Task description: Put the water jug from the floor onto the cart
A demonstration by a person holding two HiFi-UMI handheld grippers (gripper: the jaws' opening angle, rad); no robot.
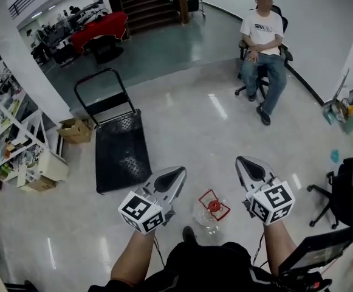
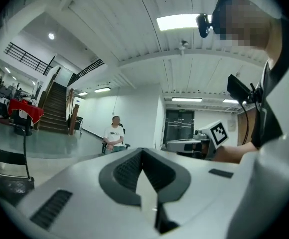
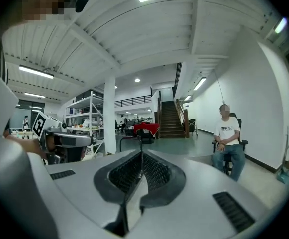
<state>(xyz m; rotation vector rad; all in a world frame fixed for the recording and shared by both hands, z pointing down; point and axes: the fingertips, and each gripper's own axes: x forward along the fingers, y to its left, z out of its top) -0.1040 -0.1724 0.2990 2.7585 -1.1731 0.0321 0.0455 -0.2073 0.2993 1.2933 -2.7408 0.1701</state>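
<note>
Water jug (image 1: 211, 215), clear, red cap, contents not discernible: on floor (image 1: 225, 117) between left gripper (image 1: 177, 174) and right gripper (image 1: 245, 162), each with jaws together. Cart (image 1: 121, 149), black flatbed: well apart from jug, cardboard box (image 1: 75, 130) near its left edge.

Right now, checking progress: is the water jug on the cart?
No, the water jug sits on the floor, apart from the cart.

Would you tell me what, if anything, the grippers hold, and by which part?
Nothing is held: the left gripper and the right gripper are both shut and empty.
</note>
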